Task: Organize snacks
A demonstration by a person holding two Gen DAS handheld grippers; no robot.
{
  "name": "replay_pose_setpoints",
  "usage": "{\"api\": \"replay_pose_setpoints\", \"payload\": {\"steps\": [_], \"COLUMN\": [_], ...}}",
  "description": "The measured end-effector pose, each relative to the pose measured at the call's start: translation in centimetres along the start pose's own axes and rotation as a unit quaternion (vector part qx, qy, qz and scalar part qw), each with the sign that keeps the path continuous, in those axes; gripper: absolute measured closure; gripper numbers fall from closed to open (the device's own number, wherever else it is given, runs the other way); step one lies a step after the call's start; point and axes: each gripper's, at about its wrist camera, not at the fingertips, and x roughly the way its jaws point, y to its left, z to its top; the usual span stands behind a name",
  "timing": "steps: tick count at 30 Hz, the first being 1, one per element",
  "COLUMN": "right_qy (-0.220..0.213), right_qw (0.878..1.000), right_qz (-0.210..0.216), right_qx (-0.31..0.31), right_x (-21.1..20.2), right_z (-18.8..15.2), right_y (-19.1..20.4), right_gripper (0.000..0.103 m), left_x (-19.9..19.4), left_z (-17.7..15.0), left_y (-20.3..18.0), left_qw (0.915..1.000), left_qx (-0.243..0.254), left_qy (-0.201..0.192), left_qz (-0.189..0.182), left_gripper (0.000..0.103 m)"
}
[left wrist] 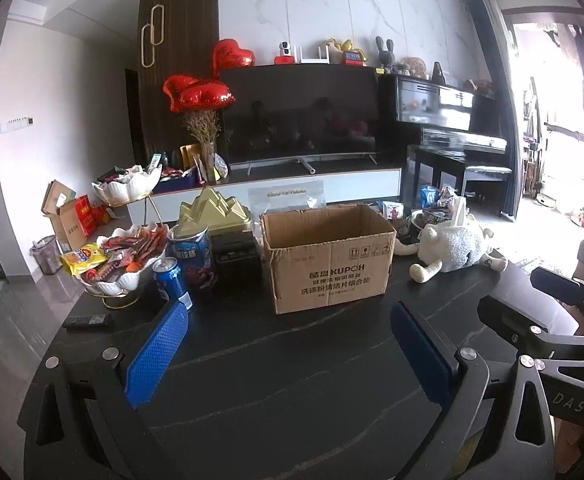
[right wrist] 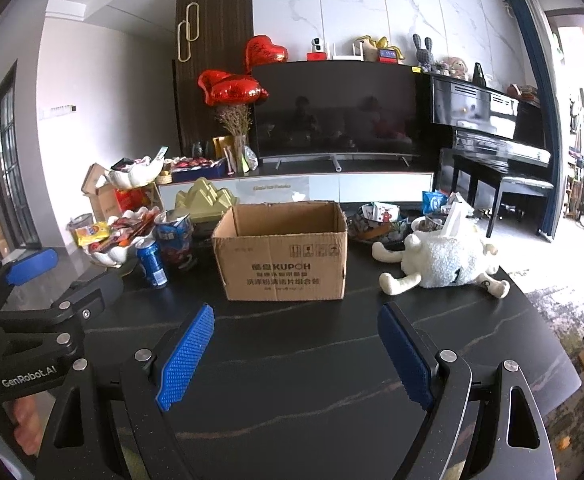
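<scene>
An open cardboard box stands in the middle of the dark table; it looks empty from here. Left of it a white shell-shaped bowl holds several snack packets, with a blue can and a blue snack tube beside it. My left gripper is open and empty, short of the box. My right gripper is open and empty, also short of the box. Each gripper shows at the other view's edge.
A white plush sheep lies right of the box, with bowls of snacks behind it. A gold mountain-shaped tin and a black box stand behind the can. A remote lies at the left. A TV and a piano stand beyond.
</scene>
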Motion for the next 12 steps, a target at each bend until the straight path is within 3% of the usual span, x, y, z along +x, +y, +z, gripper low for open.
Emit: {"api": "replay_pose_setpoints", "payload": {"steps": [12], "right_qy": [0.002], "right_qw": [1.000], "right_qz": [0.001], "right_qx": [0.000], "right_x": [-0.24], "right_z": [-0.31], "right_y": [-0.13], "right_gripper": [0.018], "left_x": [-0.32], "left_z": [-0.01], "left_y": [0.07], "left_qw": [0.9999], "left_qx": [-0.010], "left_qy": [0.008], "left_qz": [0.000], "left_gripper": [0.000]}}
